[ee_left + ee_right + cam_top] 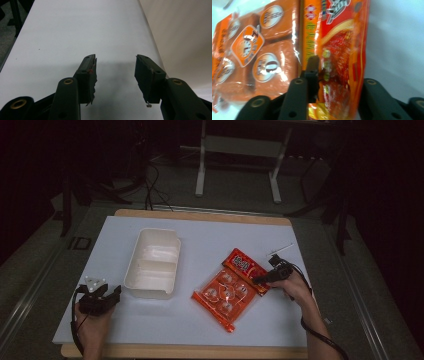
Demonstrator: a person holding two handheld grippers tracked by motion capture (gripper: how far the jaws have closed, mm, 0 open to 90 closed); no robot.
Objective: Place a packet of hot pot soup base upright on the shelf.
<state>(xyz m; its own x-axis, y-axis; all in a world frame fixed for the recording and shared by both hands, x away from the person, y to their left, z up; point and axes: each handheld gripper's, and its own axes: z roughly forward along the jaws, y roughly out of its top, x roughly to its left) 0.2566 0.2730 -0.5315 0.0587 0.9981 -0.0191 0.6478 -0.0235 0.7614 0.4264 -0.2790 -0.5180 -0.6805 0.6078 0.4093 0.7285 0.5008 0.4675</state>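
Right gripper (260, 281) grips the red packet (245, 263) overlapping the orange pack (223, 296); left gripper (107, 296) open beside the white tray (152, 264).

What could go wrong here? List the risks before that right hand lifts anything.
1. The right tongs straddle only the red header edge of the orange snack pack; gripped there, the glossy, floppy pack may sag or slip out when lifted.
2. The white tray sits well to the left, so a long carry on a thin edge grip could drop the pack.
3. The left tongs stand open beside the tray, not steadying it.
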